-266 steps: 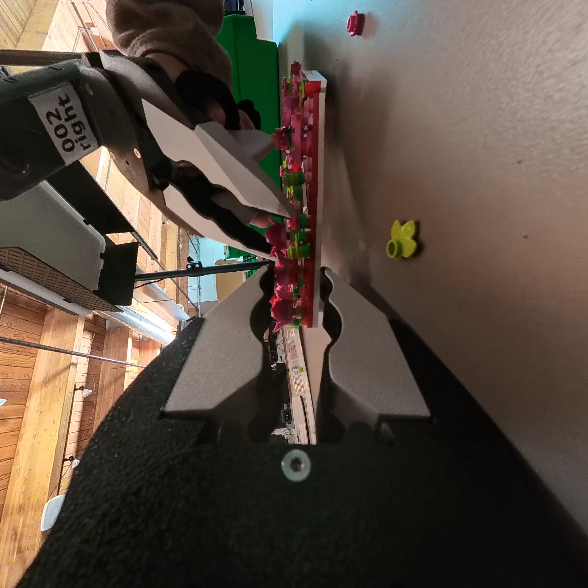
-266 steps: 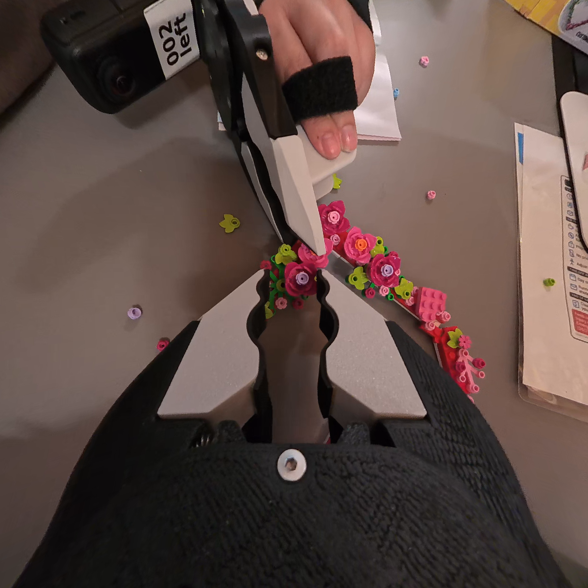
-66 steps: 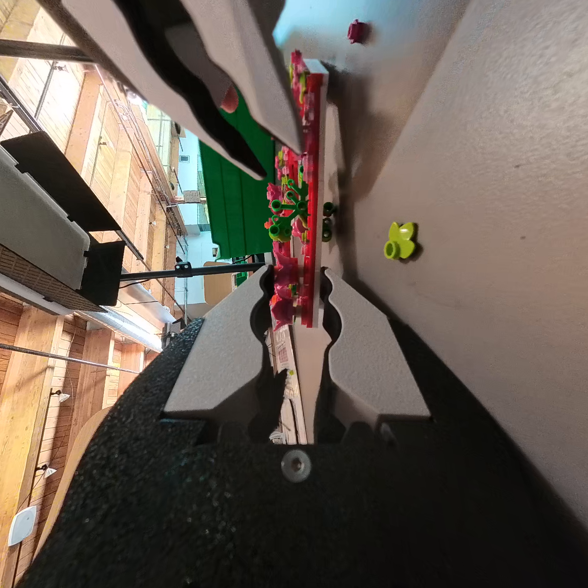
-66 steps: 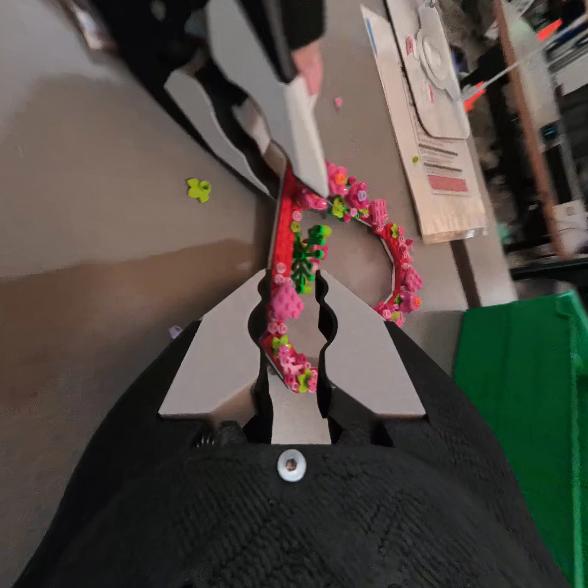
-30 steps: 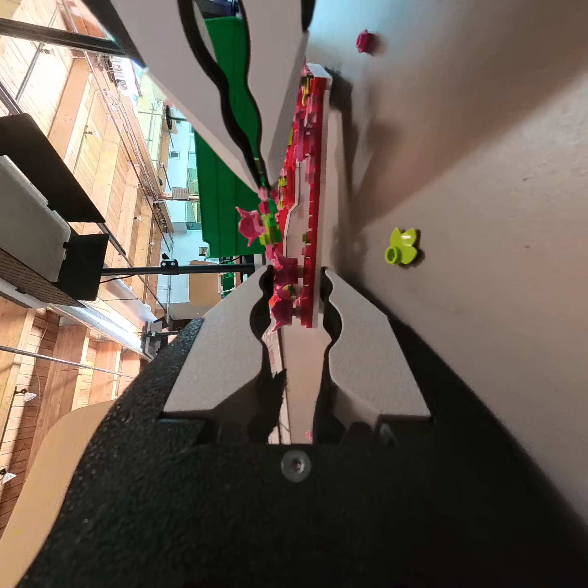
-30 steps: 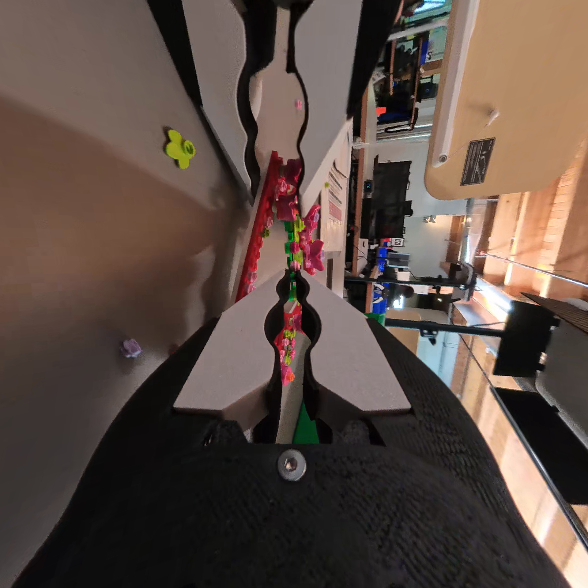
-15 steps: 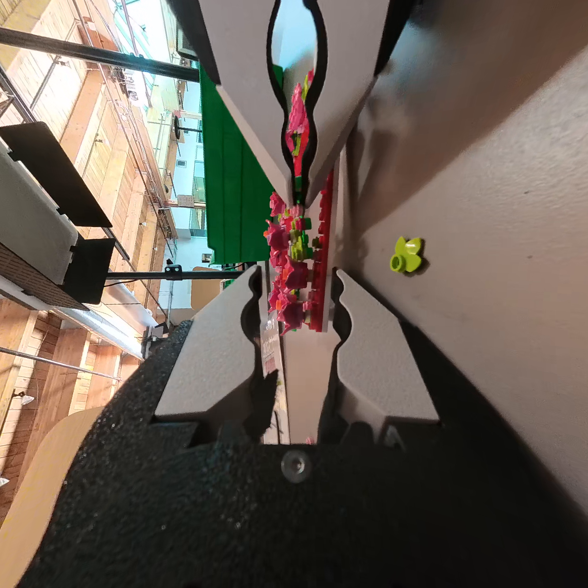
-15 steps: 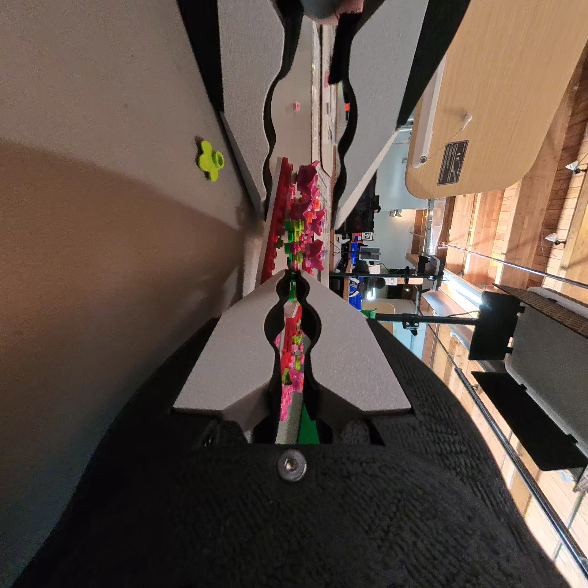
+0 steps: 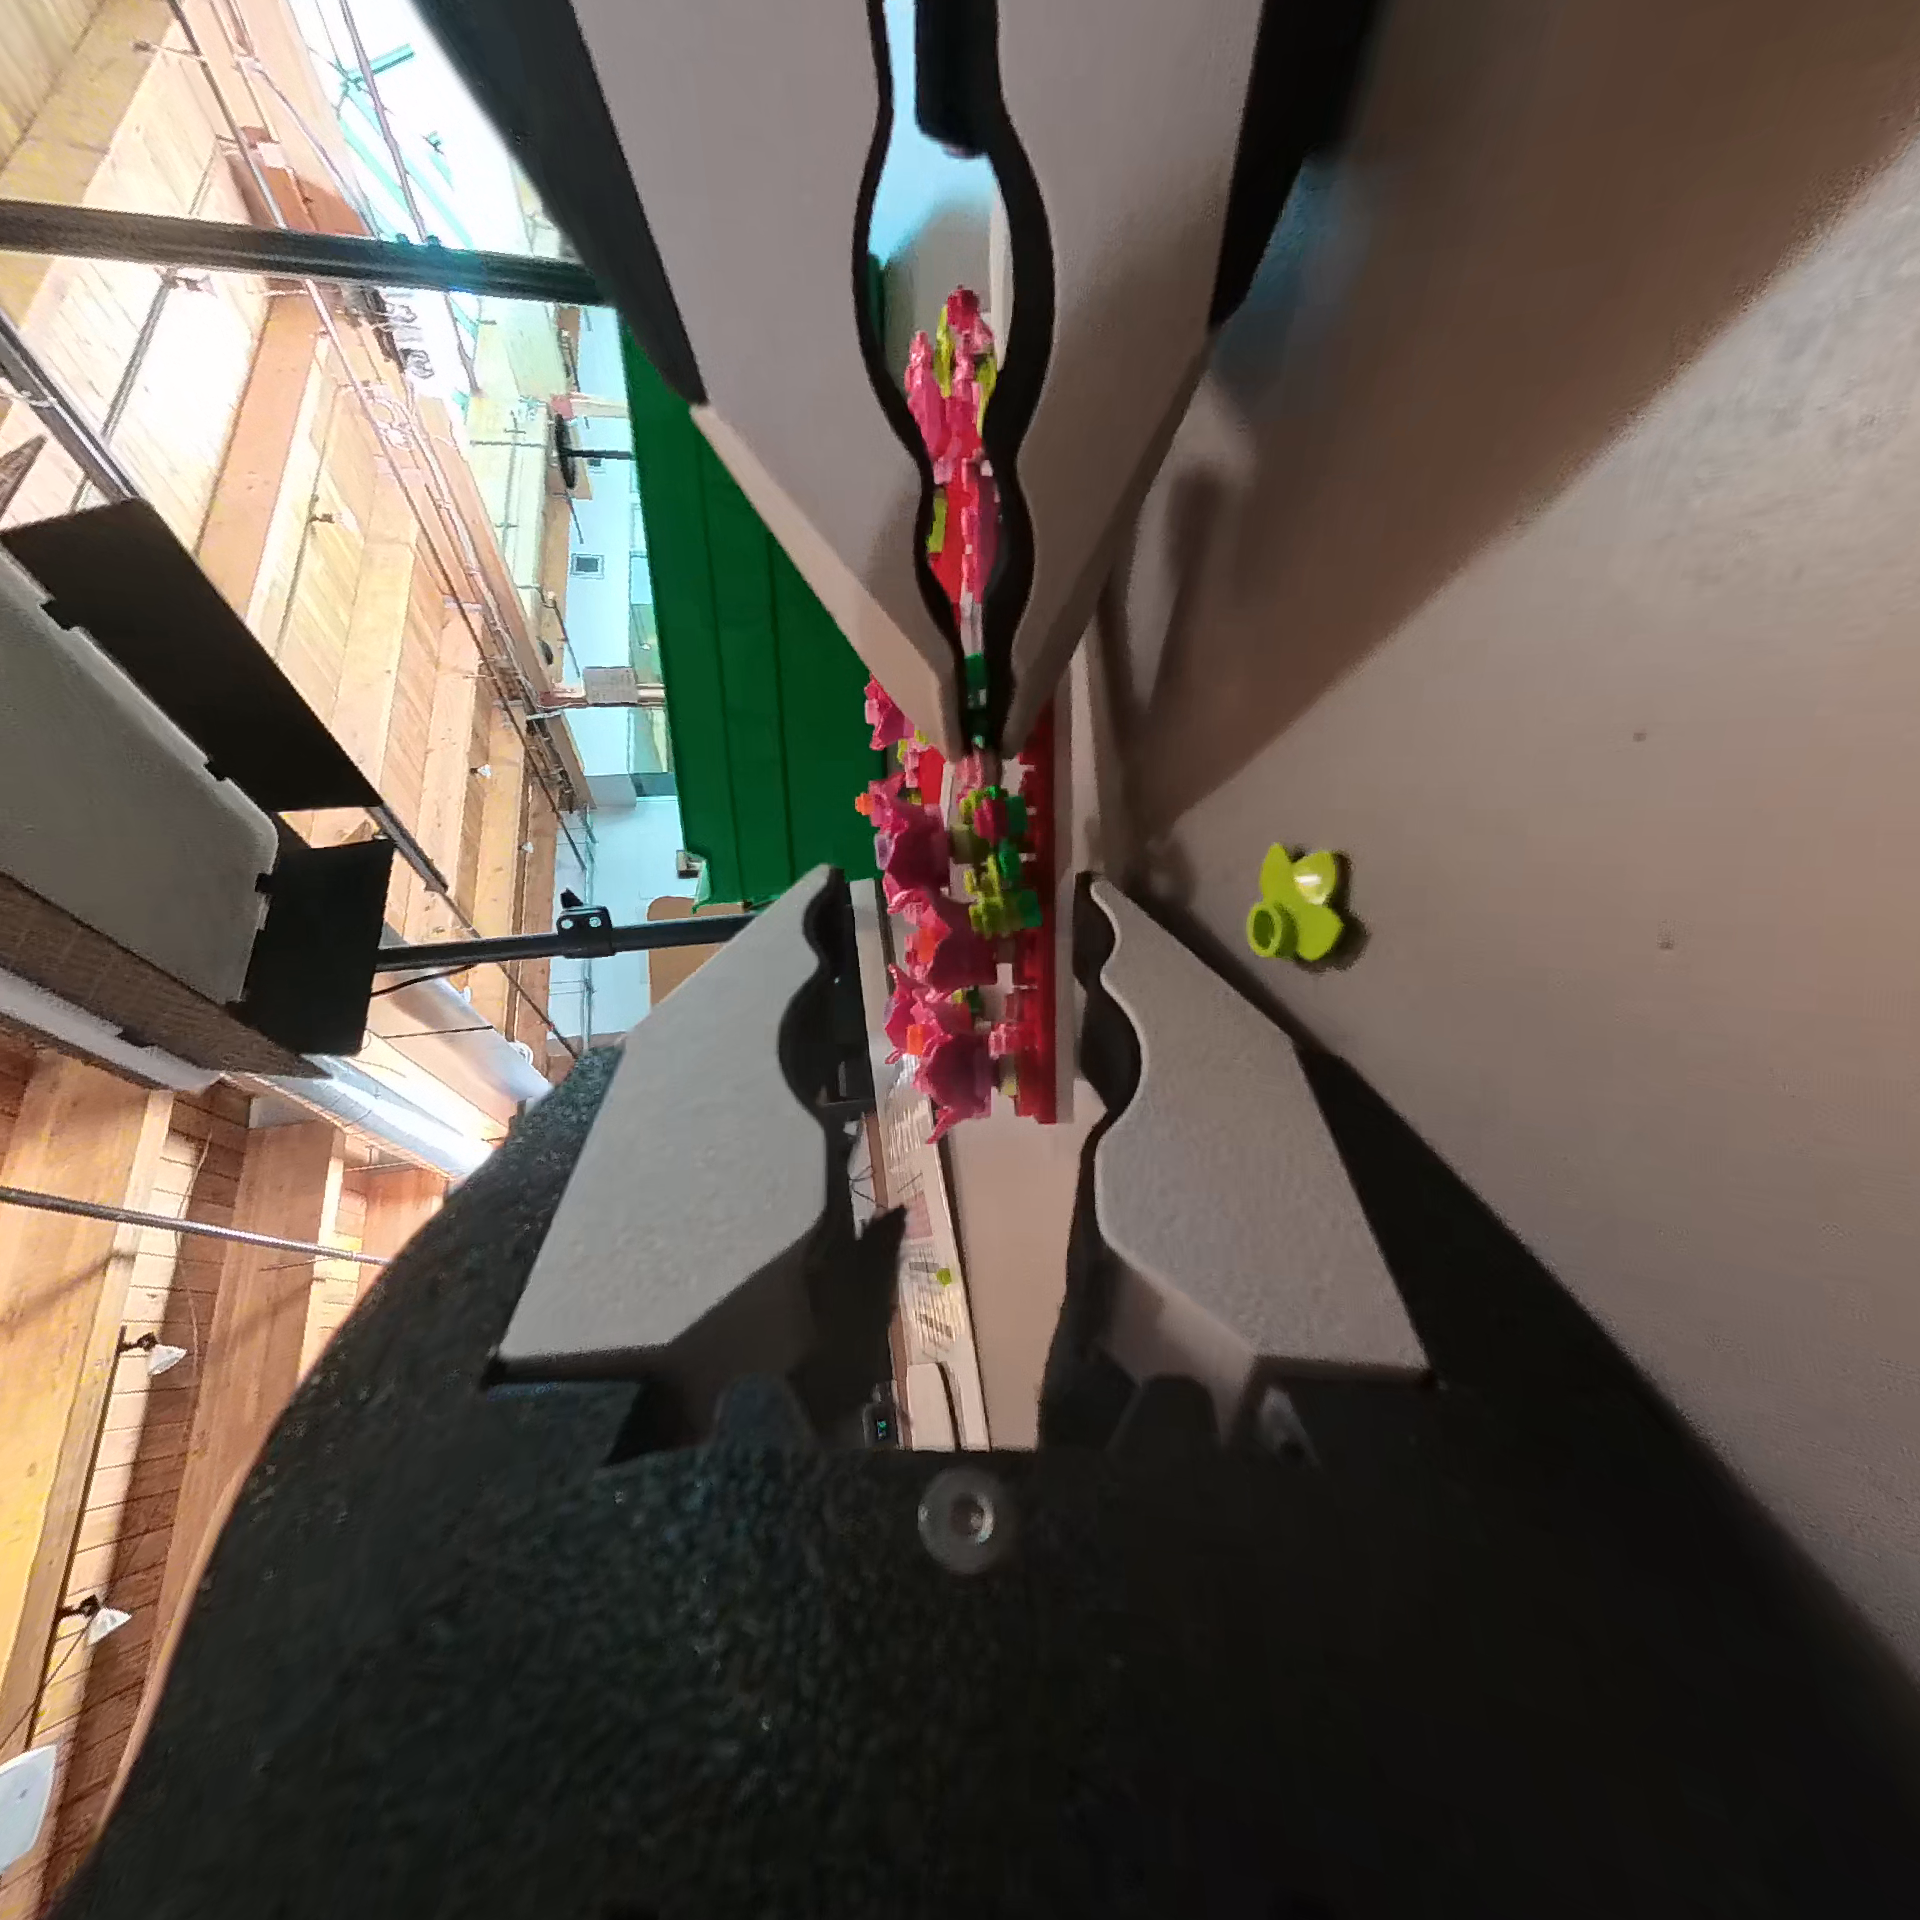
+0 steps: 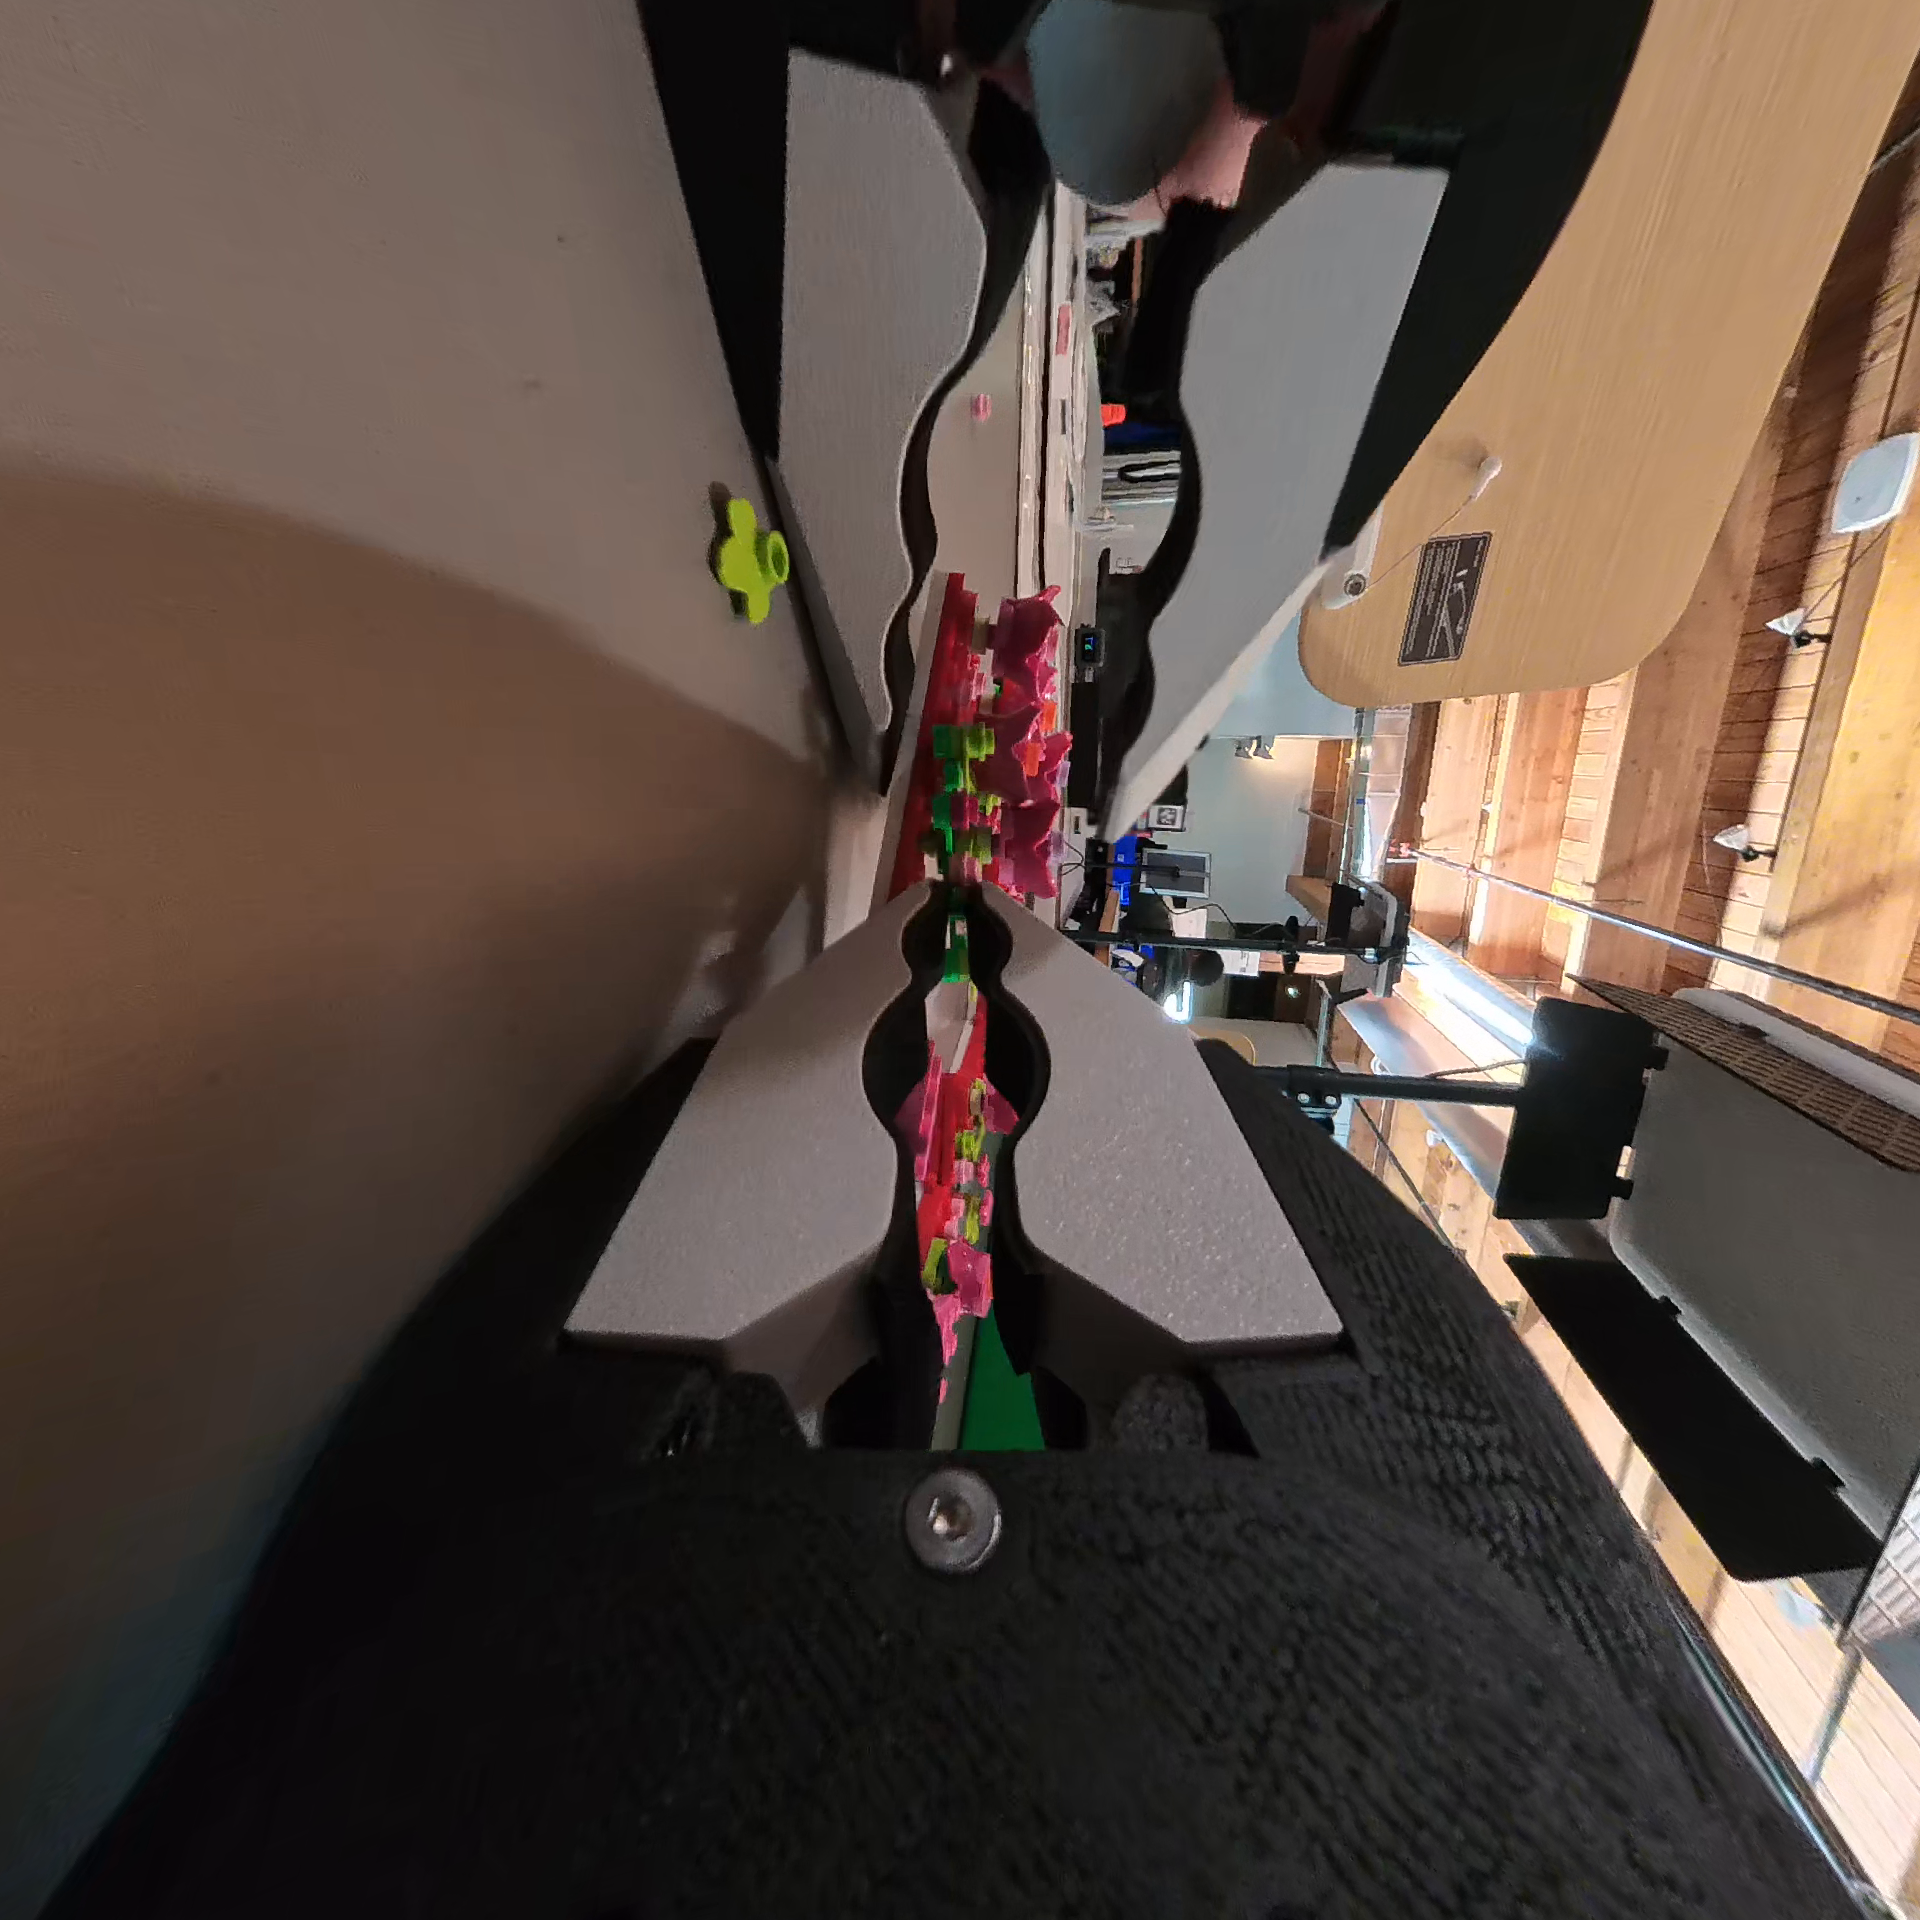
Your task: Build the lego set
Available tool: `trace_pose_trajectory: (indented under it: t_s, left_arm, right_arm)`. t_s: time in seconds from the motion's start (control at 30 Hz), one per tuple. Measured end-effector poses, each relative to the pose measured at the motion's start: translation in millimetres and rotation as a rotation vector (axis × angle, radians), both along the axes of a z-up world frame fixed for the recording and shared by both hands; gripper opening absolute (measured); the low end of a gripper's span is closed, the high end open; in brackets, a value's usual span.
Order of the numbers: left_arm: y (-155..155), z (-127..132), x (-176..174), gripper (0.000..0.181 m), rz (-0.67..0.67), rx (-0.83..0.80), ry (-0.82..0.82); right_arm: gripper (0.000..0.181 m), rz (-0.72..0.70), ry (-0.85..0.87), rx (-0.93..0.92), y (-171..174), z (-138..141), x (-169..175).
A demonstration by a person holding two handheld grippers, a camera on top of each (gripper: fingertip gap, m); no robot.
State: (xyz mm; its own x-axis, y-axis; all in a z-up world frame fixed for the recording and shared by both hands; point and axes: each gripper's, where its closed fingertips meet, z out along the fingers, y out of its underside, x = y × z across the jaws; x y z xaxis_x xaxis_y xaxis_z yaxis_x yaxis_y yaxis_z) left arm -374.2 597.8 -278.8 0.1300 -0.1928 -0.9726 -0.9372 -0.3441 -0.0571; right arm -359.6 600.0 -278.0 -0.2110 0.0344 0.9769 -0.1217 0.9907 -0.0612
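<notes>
The lego set (image 9: 966, 966) is a red frame covered with pink flowers and green leaves, seen edge-on on the grey table (image 9: 1558, 727). My left gripper (image 9: 956, 899) is open, its fingers on either side of the set's near end without gripping it. My right gripper (image 10: 956, 894) is shut on a green plant piece (image 10: 954, 940) of the set (image 10: 987, 748). In the left wrist view it reaches in from the top (image 9: 977, 727), pinching that green piece (image 9: 975, 686). The left gripper shows open at the top of the right wrist view (image 10: 987, 784).
A loose lime leaf piece (image 9: 1299, 904) lies on the table beside the set; it also shows in the right wrist view (image 10: 748, 561). A small pink stud (image 10: 977, 407) lies farther off. A green box (image 9: 748, 623) stands behind the set. Paper sheets (image 9: 925, 1226) lie beyond it. Both grippers' tips are close together, under 4 cm apart.
My left gripper has let go of the set and opened wide. My right gripper swung round to face it and closed on the green plant piece.
</notes>
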Motion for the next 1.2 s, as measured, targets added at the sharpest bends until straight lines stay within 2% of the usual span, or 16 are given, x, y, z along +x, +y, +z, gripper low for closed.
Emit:
trace_pose_trajectory:
  t_s: [0.4, 0.57, 0.77, 1.0, 1.2]
  left_arm:
    - [1, -3, -1, 0.027, 0.012, -0.022, 0.048]
    - [2, -2, 0, 0.025, 0.016, -0.009, 0.053]
    - [2, -2, -1, 0.025, 0.023, -0.005, 0.042]
    - [2, -2, -2, 0.025, 0.029, -0.003, 0.041]
    - [2, -2, -2, 0.025, 0.032, -0.001, 0.043]
  right_arm:
    - [0.003, 0.022, -0.023, -0.042, -1, -1, 3]
    - [0.017, 0.014, -0.086, -0.174, 5, 0, 7]
    - [0.023, 0.026, -0.114, -0.196, 13, 0, 10]
    - [0.015, 0.043, -0.142, -0.263, 14, 4, 14]
    - [0.009, 0.061, -0.136, -0.223, 13, 5, 14]
